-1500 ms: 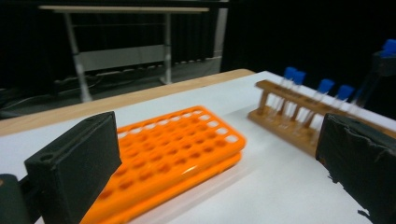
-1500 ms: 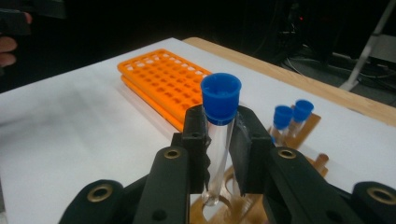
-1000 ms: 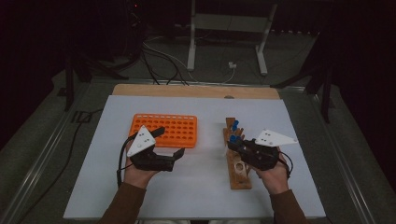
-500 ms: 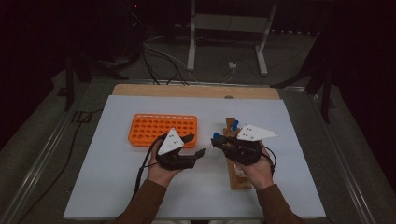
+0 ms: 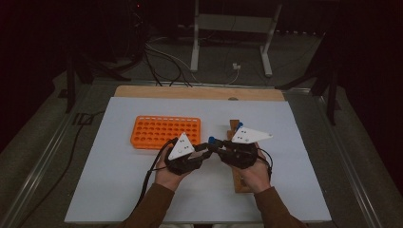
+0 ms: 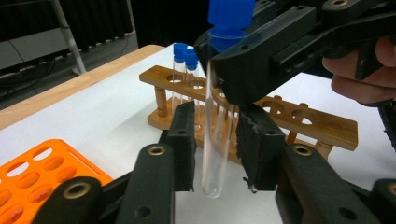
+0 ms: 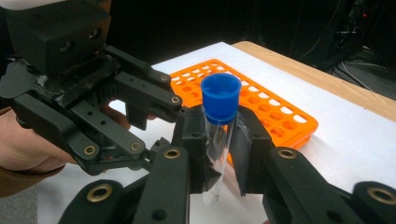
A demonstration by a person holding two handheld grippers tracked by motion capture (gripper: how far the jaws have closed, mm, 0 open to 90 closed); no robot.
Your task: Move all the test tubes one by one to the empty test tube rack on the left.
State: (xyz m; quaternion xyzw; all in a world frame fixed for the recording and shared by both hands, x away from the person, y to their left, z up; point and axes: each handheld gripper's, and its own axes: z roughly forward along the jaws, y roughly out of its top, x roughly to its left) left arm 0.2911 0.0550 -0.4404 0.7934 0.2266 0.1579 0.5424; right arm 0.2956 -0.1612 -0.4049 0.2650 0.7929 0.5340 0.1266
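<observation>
A clear test tube (image 7: 215, 154) with a blue cap (image 7: 220, 97) hangs upright above the white table (image 5: 119, 190). My right gripper (image 7: 217, 140) is shut on it just below the cap. My left gripper (image 6: 217, 144) faces it from the left, its jaws open on either side of the tube's lower half (image 6: 215, 154) with small gaps. In the high view the two grippers meet mid-table, left gripper (image 5: 204, 148) and right gripper (image 5: 216, 144), with the blue cap (image 5: 211, 140) between them. Behind them stand a wooden tube rack (image 6: 322, 126) and an orange tube rack (image 5: 165, 131).
Two more blue-capped tubes (image 6: 183, 53) stand at the far end of the wooden rack (image 5: 240, 183). The orange rack (image 7: 280, 116) has several unfilled holes. A bare wooden strip (image 5: 199, 93) runs along the table's far edge, with cables and stand legs on the floor beyond.
Both grippers have come together at mid-table. The right one moved left from the wooden rack with the tube; the left one moved right from the orange rack onto the tube's lower half.
</observation>
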